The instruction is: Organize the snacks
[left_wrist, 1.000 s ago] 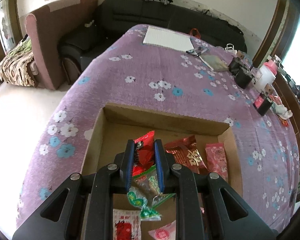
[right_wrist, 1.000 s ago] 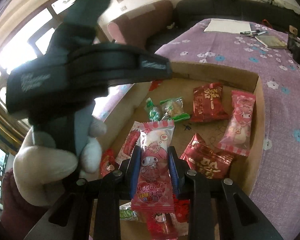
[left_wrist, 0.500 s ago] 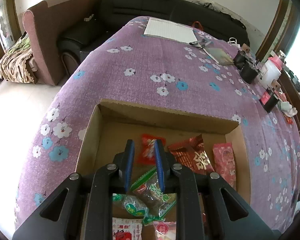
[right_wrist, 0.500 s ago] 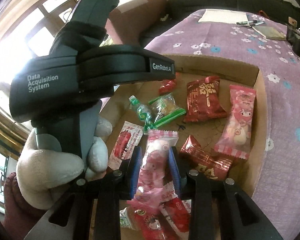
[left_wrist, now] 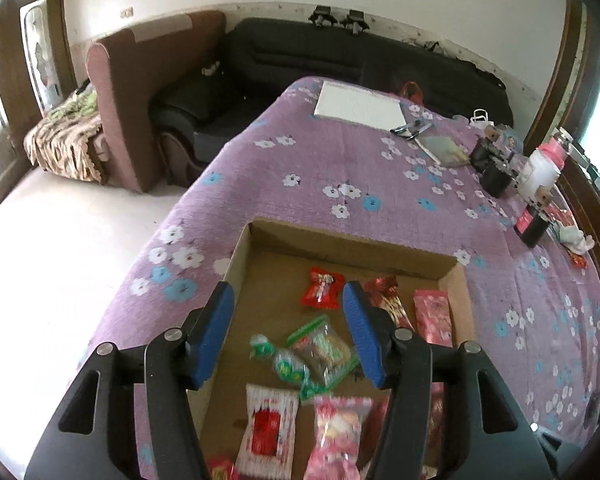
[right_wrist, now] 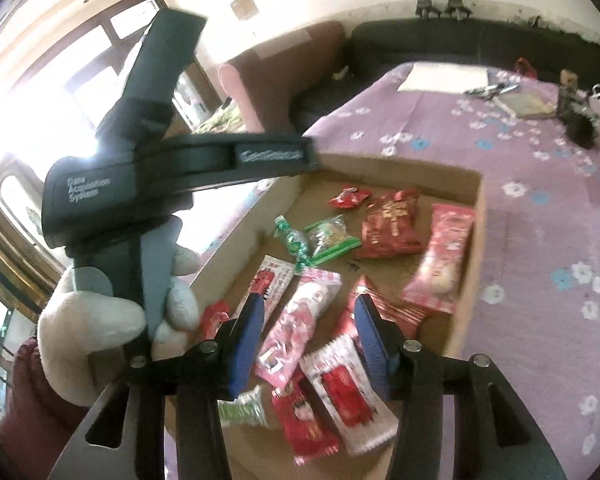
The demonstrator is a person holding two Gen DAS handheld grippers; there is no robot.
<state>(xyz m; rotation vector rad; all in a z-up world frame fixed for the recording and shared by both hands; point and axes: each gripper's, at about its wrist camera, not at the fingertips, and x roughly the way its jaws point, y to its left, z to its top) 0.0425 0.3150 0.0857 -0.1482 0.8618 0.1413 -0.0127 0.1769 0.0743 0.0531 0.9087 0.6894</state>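
Hovering released, both grippers' blue fingers point(left_wrist: 216, 336) overhang crinkly snack packets point(right_wrist: 296, 324) in cardboard box point(left_wrist: 340, 240).

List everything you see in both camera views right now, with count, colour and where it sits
cardboard box: 1, brown, near end of the bed, open top
small red packet: 1, red, far part of box
dark red foil packs: 2, one by the far wall, one nearer
pink pouches: 2, pink, one by the box's right wall, one mid-box
green-trimmed clear bag: 1, box centre
green twist candy: 1, beside that bag
white-and-red sachets: at least 2, near part of box
floral bedspread: 1, purple, under the box
white pad: 1, far end of bed
white bottle: 1, pink top, right edge
sofa: 1, black, behind the bed
left gripper: open, above box
right gripper: open, above box
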